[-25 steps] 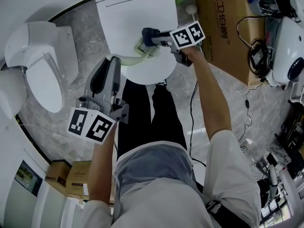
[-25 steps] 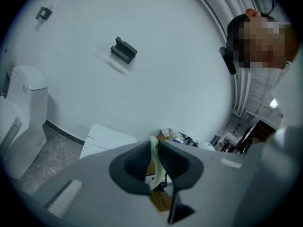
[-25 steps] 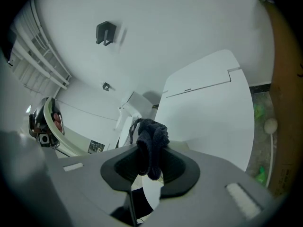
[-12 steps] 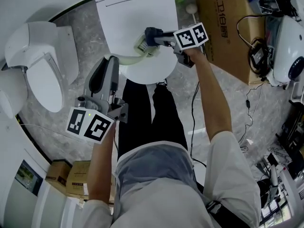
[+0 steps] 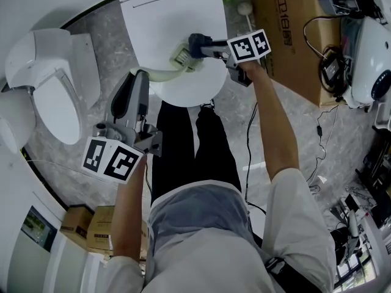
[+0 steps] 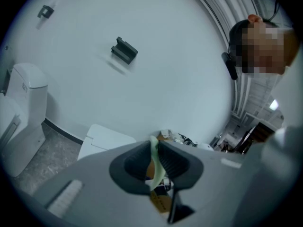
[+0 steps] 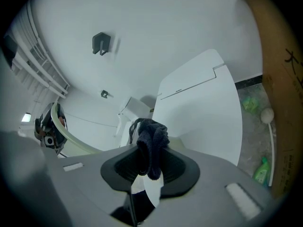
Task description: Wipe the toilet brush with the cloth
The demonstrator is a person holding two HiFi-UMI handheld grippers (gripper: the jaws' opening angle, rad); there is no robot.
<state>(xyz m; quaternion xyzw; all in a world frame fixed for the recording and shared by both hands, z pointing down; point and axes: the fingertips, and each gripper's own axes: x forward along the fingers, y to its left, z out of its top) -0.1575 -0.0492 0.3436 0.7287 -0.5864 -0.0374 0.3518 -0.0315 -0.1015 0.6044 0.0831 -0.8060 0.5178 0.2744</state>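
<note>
From the head view, we see the toilet brush (image 5: 181, 57) over the toilet lid (image 5: 165, 17) at 12 o'clock. Only the gripper views settle our grips: left gripper (image 6: 154, 149) clamped on its pale green handle (image 6: 156, 165), right gripper (image 7: 150, 159) pinching the dark cloth (image 7: 151, 138).

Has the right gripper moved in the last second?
Yes. The right gripper has shifted slightly right, toward the cardboard box.

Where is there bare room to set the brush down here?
The closed toilet lid is bare beyond the brush head. Grey floor between it and the left toilet is also free. Crowded: right of the cardboard box, with cables.
</note>
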